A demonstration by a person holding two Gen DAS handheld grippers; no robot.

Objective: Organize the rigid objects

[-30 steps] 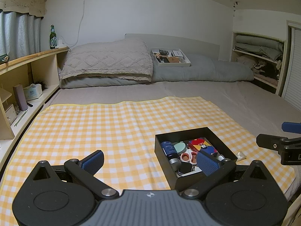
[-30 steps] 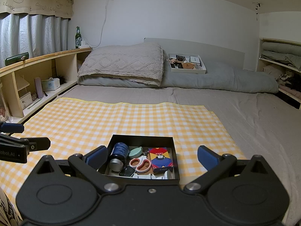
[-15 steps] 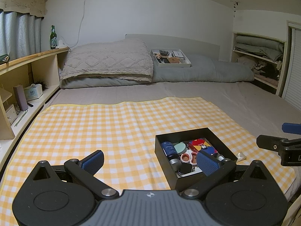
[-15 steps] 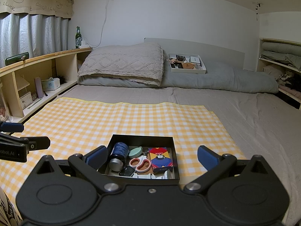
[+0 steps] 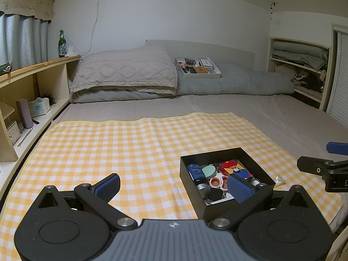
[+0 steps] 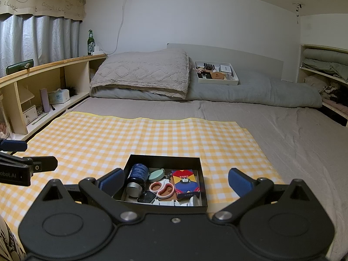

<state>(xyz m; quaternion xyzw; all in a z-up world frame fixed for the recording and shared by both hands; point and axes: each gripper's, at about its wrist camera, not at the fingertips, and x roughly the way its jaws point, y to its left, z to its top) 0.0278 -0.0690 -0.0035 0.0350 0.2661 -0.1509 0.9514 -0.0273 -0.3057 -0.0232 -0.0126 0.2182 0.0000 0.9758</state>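
Left tongs (image 5: pixel 173 187) and right tongs (image 6: pixel 175 181) are both spread wide, gripping nothing. The black box (image 6: pixel 196 163) of small items sits on the checked cloth (image 6: pixel 141 134) over the bed.

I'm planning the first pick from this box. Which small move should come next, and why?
Probably lower the right tongs into the black box toward the upright-lying dark blue bottle. Both tongs stand open and empty, the right one is already centred over the box, and the bottle lies at the left edge with room beside it. The left tongs sit off to the box's side.
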